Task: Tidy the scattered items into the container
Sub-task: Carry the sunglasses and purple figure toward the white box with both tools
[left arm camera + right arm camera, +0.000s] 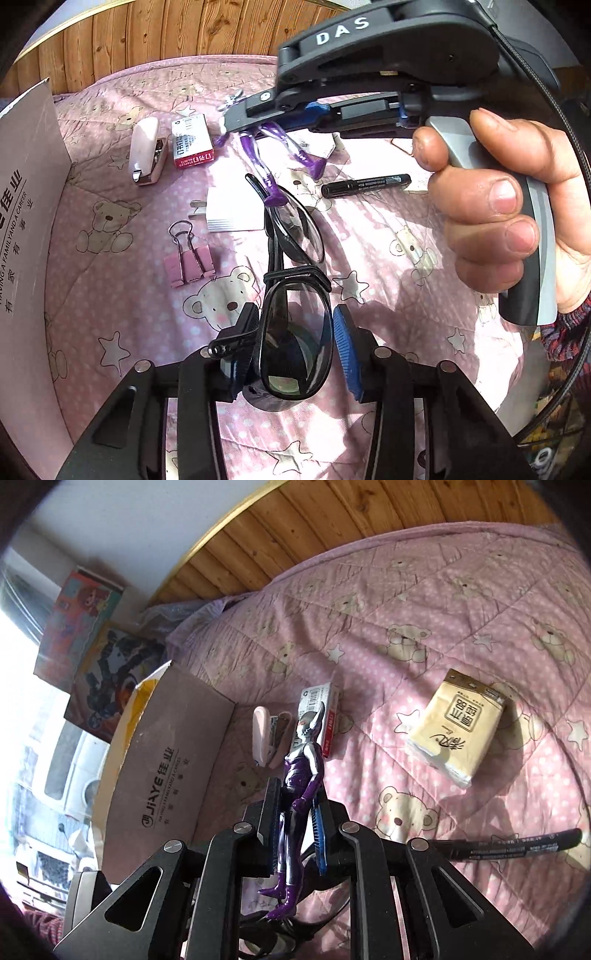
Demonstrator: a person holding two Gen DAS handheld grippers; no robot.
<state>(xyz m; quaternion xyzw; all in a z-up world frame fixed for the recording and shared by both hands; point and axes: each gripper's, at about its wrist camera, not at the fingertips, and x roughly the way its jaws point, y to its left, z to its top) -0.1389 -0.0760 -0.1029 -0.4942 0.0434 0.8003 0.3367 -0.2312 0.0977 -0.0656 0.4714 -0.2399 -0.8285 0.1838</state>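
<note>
My left gripper [295, 332] is shut on a pair of black glasses [295, 236], one lens clamped between its pads and the rest sticking up and away over the pink bedspread [369, 258]. A hand [498, 221] holds my right gripper [236, 118] across the top of the left wrist view. That right gripper [295, 812] is shut on a purple and silver toy figure [301, 771], gripped at the waist; its legs [271, 184] dangle just above the glasses. The open cardboard box [29, 184] [177, 768] stands at the left of both grippers.
On the bedspread lie a pink stapler [146, 151], a staple box [192, 142], a white charger plug [232, 212], pink binder clips [188, 262], a black marker [365, 184] and a tissue pack [458, 727]. A wooden headboard [147, 44] runs along the far side.
</note>
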